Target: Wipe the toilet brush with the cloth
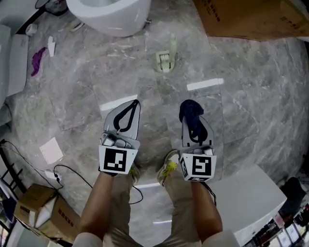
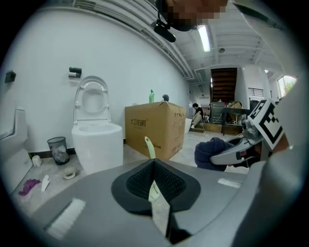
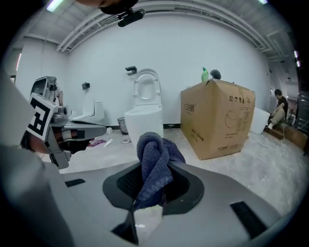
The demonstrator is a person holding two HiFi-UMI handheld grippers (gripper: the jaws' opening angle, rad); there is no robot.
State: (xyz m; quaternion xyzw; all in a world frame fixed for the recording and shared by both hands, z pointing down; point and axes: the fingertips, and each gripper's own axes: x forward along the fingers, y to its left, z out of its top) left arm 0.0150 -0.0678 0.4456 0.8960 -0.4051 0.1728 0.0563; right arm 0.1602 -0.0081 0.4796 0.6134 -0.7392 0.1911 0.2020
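The toilet brush, pale green with a white head, lies on the grey floor in front of the toilet, well ahead of both grippers. Its handle shows just past the left jaw tips. My left gripper is shut with nothing in it. My right gripper is shut on a dark blue cloth, which bunches up above the jaws. The two grippers are held side by side above the floor, apart from the brush.
A white toilet stands at the top, with a large cardboard box to its right. White tape strips mark the floor. A purple rag lies at the left. Small boxes and cables sit at lower left, a white cabinet at lower right.
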